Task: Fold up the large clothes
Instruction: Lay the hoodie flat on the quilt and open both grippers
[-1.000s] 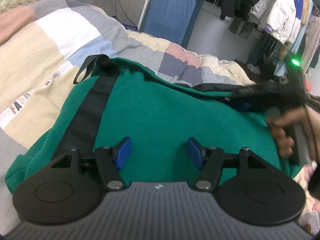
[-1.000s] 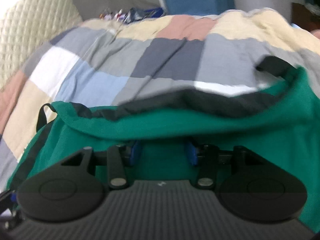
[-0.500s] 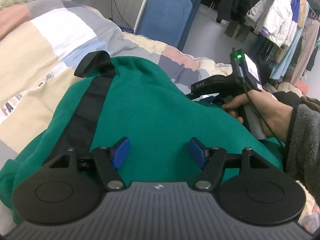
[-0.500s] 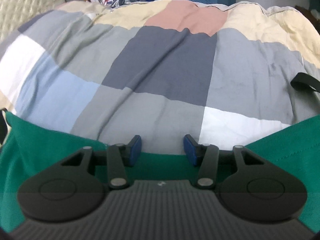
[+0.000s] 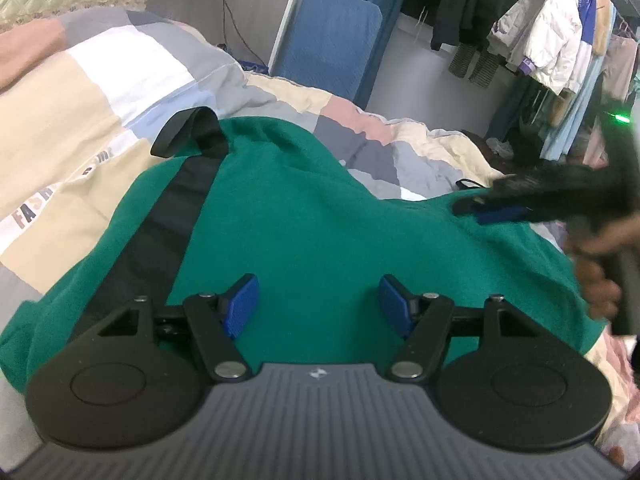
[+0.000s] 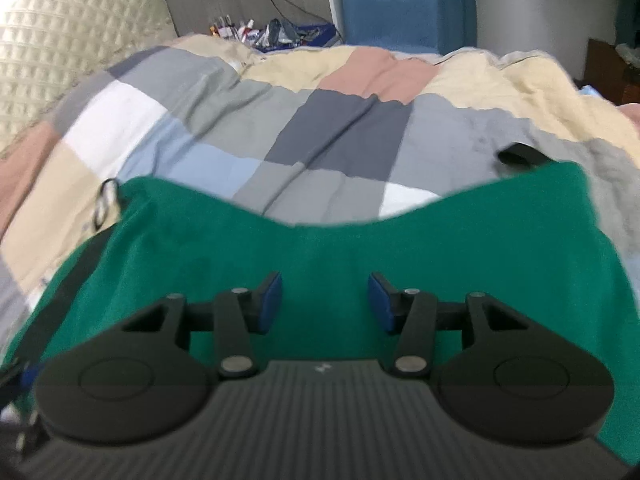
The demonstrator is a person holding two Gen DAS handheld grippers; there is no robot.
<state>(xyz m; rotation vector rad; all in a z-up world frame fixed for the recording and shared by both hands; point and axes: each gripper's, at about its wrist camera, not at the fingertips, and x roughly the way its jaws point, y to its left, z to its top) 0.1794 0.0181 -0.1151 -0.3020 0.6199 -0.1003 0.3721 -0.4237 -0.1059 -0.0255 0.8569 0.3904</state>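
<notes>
Since half a second ago the right gripper (image 6: 323, 302) has pulled back, so way more of the green garment (image 5: 320, 232) now sits under its fingers. Both sets of blue pads are spread with nothing between them, just fleece below. Left gripper (image 5: 316, 306) hovers over the garment's middle, which lies on the patchwork duvet (image 6: 280, 140), black strap (image 5: 160, 232) along its left edge.

left gripper (image 5: 314, 306) fingers apart | green garment (image 5: 320, 220) on quilt (image 5: 80, 96)
</notes>
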